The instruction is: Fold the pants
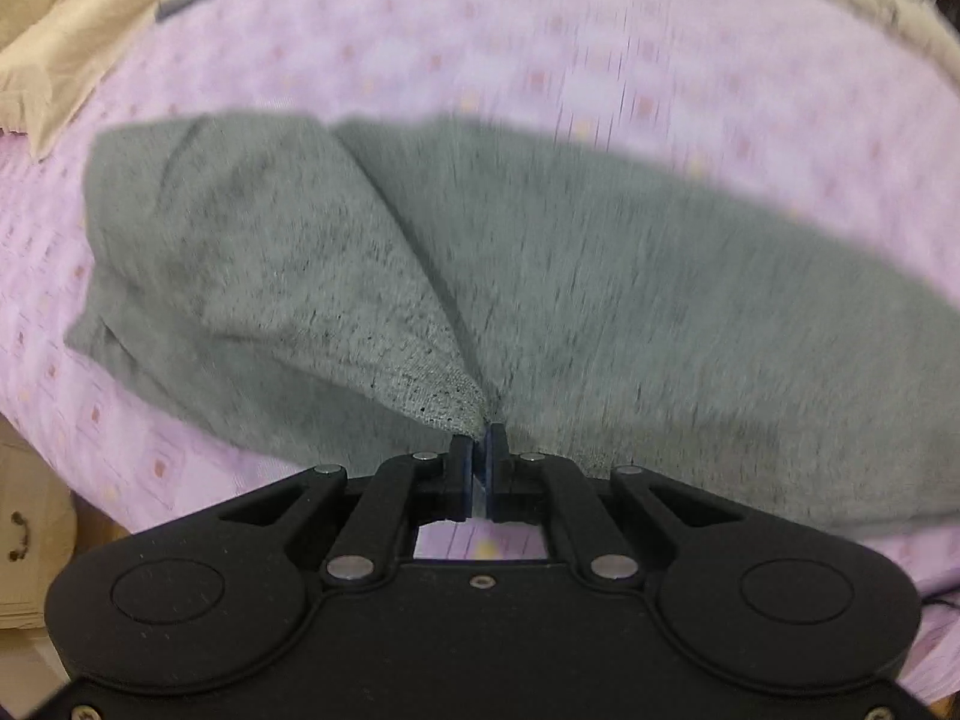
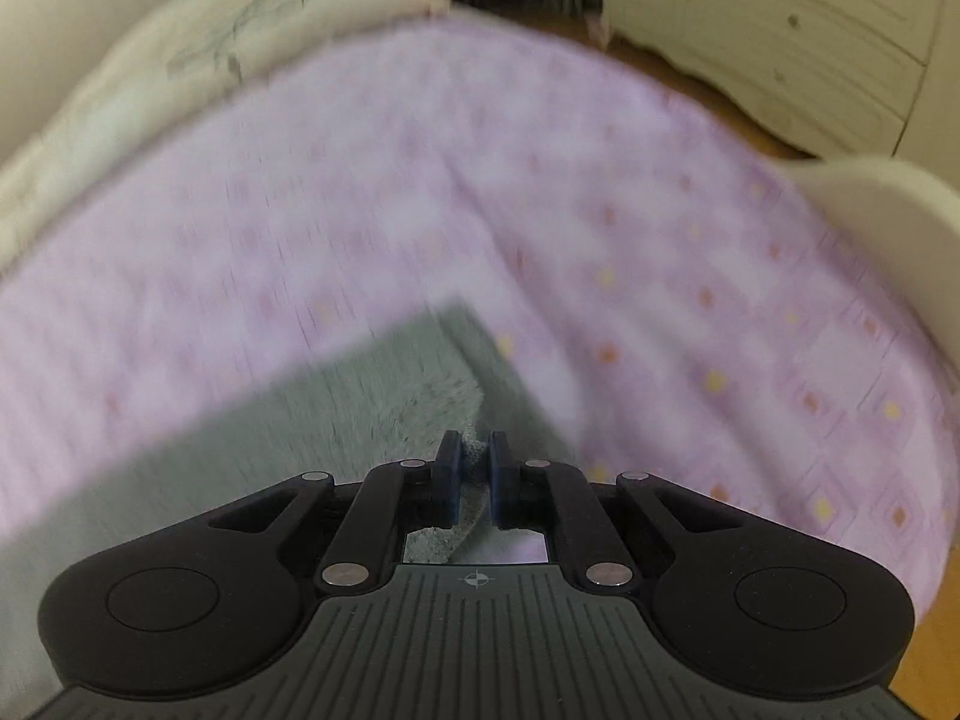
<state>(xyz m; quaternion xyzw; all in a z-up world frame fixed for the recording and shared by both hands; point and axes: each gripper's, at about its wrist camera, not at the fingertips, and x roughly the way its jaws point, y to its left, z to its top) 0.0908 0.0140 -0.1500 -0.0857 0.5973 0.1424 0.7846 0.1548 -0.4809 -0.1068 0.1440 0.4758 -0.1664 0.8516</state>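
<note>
Grey knit pants [image 1: 540, 276] lie spread on a pink patterned bedsheet [image 1: 540, 48]. In the left wrist view my left gripper [image 1: 479, 441] is shut on a pinched fold of the pants, and the cloth fans away from it to the left and right. The right wrist view shows a corner of the same pants [image 2: 336, 396] near the sheet's lower left. My right gripper [image 2: 474, 450] is shut on a bunched edge of that grey cloth, which shows between its blue pads. Both views are blurred by motion.
A beige quilted cover [image 1: 54, 48] lies at the bed's far left. A cream blanket [image 2: 180, 42] borders the sheet, with a white dresser [image 2: 810, 42] and wooden floor [image 2: 678, 78] beyond. A white curved bed end [image 2: 888, 216] rises on the right.
</note>
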